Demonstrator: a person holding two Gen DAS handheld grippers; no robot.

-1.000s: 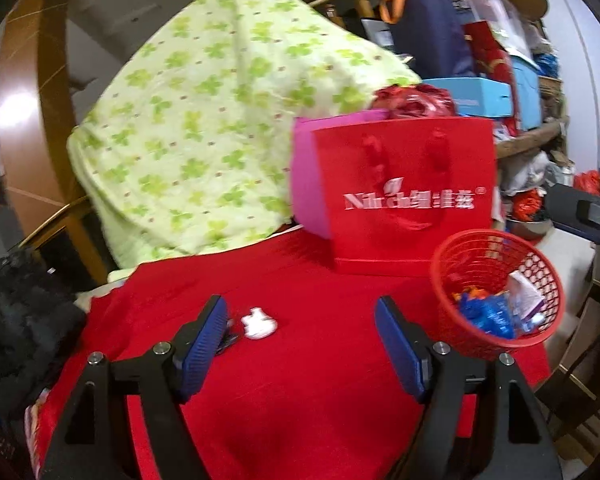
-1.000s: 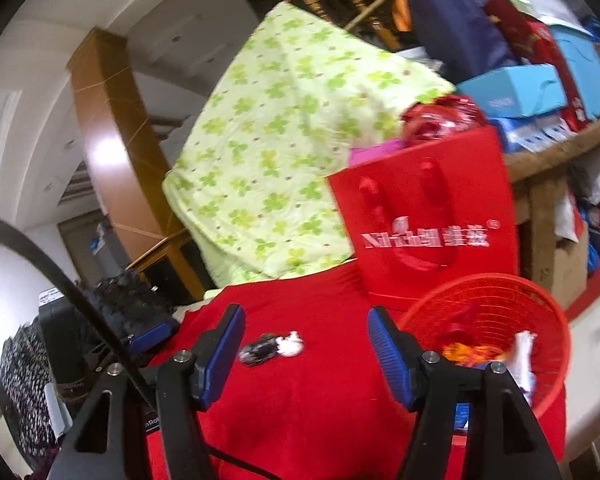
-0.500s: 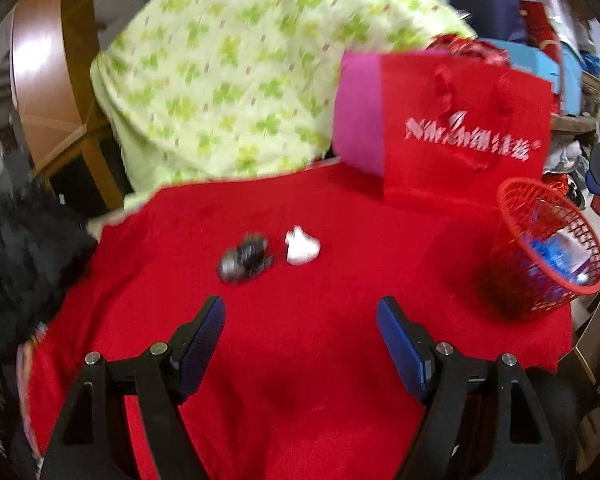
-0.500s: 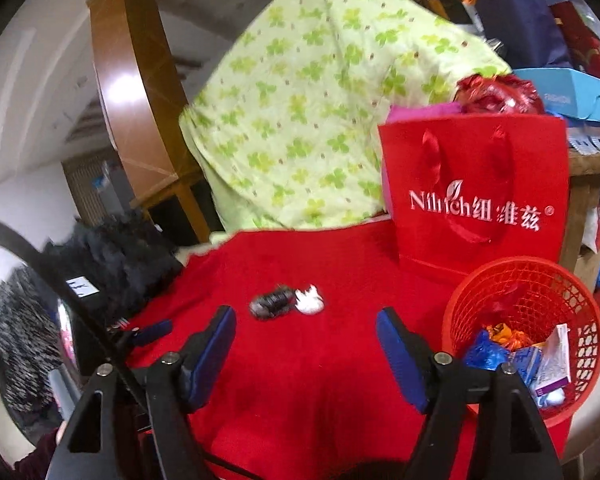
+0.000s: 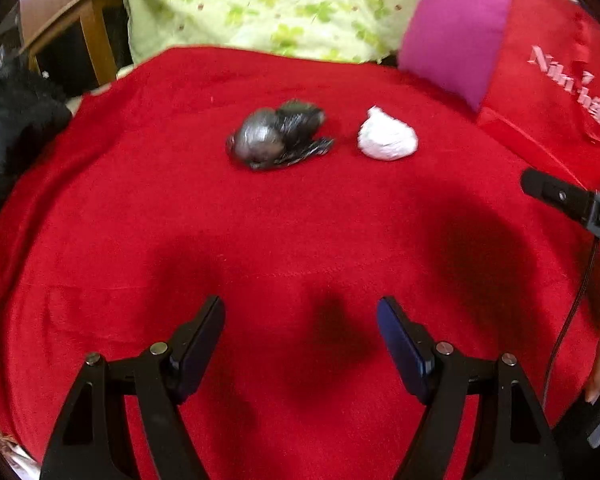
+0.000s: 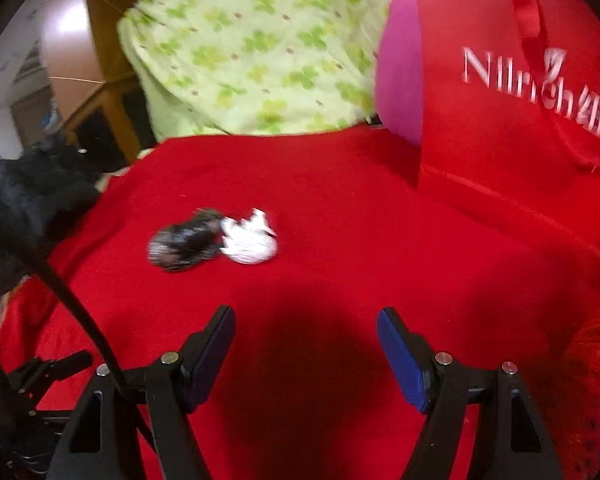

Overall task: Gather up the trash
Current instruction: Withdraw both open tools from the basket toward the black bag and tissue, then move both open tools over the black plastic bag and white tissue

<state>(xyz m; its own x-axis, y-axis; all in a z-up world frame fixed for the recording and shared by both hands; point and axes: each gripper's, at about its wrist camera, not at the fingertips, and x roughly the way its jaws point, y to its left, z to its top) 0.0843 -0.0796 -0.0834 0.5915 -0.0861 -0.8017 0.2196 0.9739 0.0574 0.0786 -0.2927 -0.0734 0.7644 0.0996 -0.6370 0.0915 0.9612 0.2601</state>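
Our left gripper (image 5: 300, 336) hangs wide and empty at lower centre, above the red cloth (image 5: 140, 220). Our right gripper (image 6: 306, 340), whose jaws have just been opening, holds nothing either. Upper centre lie a dark crumpled wrapper (image 5: 278, 140) and a white paper wad (image 5: 387, 139), close together. Nothing blocks them. Behind, upper right, stands a red gift bag (image 5: 548, 92); a green patterned sheet (image 5: 280, 4) drapes along the top.

A: Colours? Cloth (image 5: 260, 232) plain red. Wad centre frame (image 5: 278, 140) dark grey-black, glossy; wad right of it (image 5: 386, 140) white.

B: Upper frame: sheet (image 6: 252, 48) pale green, darker clover print. Bag upper right (image 6: 500, 120) red, white lettering, magenta side panel. Gripper pads (image 6: 400, 356) blue, arms black.
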